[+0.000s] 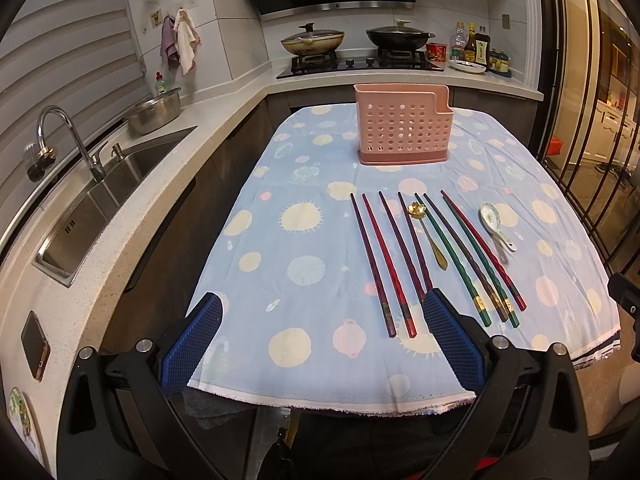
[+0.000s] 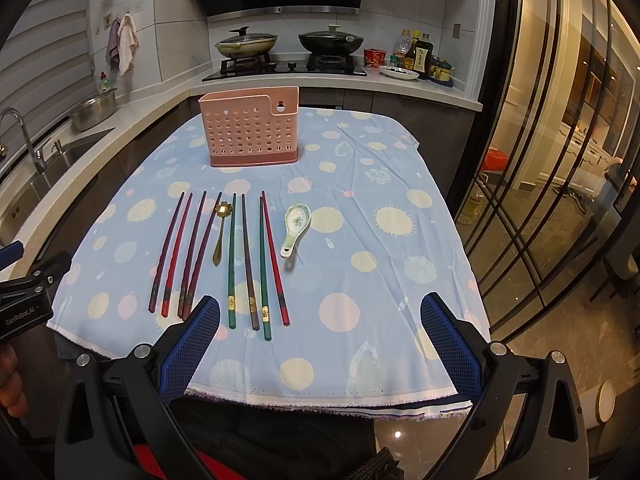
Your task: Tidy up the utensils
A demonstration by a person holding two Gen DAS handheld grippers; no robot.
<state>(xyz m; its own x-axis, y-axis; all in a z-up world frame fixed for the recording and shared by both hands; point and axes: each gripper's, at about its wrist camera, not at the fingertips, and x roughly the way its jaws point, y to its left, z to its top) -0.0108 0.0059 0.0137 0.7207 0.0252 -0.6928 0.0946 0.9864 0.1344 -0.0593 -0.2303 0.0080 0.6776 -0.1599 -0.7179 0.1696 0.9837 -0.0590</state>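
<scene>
**Utensils in a row, both grippers spread**

On the blue spotted cloth [image 2: 360, 248] that covers the table, eight chopsticks [image 2: 248, 260] lie side by side, tips toward the far end, with a gold spoon [image 2: 219, 232] among them: four reddish-purple sticks to its left, two green, one dark and one red to its right. A white ceramic spoon [image 2: 295, 229] lies just beside the red stick on the right, bowl up and pointing away. Beyond the row, well apart from it, a pink perforated holder [image 2: 250, 128] stands upright on its base, with a lower section at its right end.

The left gripper [image 1: 322, 320] hovers over the near edge of the cloth, fingers spread wide, nothing between them; its right finger [image 1: 452, 332] overlaps the near ends of the purple sticks in its own view. The right gripper [image 2: 320, 320] is likewise spread and empty, near the handle ends of the green and red sticks.

Left of the table run a counter, a sink [image 1: 100, 200] and a tap [image 1: 64, 136]; two lidded pans [image 1: 312, 40] sit on the stove behind.
</scene>
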